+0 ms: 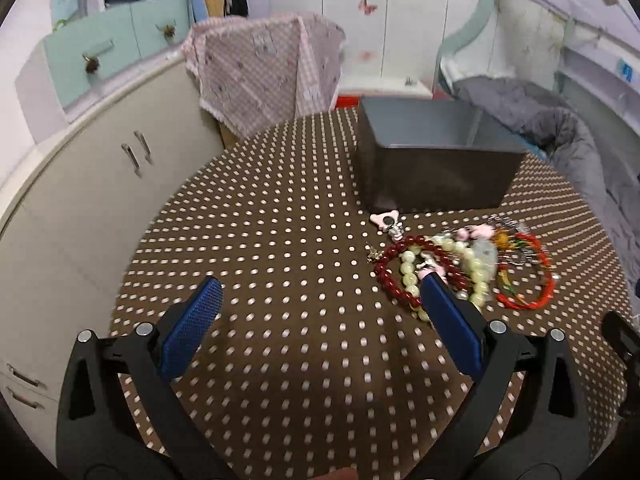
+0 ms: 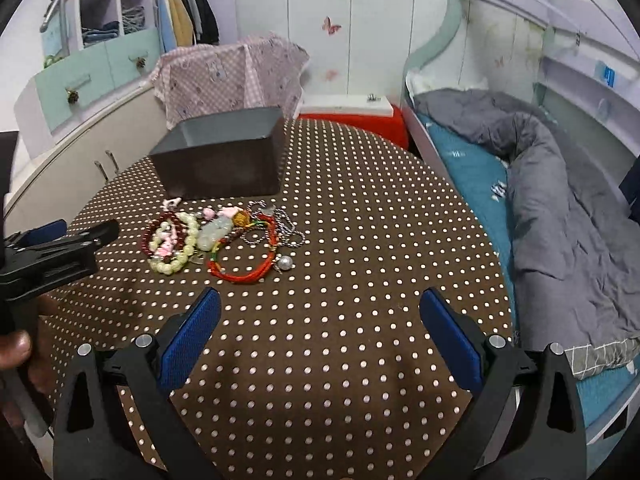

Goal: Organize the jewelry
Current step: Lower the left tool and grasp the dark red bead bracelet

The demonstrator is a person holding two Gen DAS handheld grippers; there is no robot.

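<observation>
A pile of jewelry lies on the brown dotted table: a dark red bead bracelet (image 1: pixel 390 266) (image 2: pixel 149 236), a pale green bead bracelet (image 1: pixel 476 268) (image 2: pixel 176 262), a red cord bracelet (image 1: pixel 532 300) (image 2: pixel 244 276), a jade pendant (image 2: pixel 214 232) and a silver chain (image 2: pixel 288 232). A dark grey open box (image 1: pixel 436 160) (image 2: pixel 224 156) stands just behind the pile. My left gripper (image 1: pixel 320 292) is open and empty, with its right finger at the near edge of the pile; it also shows in the right wrist view (image 2: pixel 60 236). My right gripper (image 2: pixel 320 304) is open and empty, in front of the pile.
The table (image 1: pixel 280 260) (image 2: pixel 360 240) is round, covered in brown cloth with white dots. A pink checked cloth (image 1: pixel 264 72) drapes a chair behind it. White cabinets (image 1: pixel 80 200) stand at left. A bed with a grey duvet (image 2: pixel 560 200) lies at right.
</observation>
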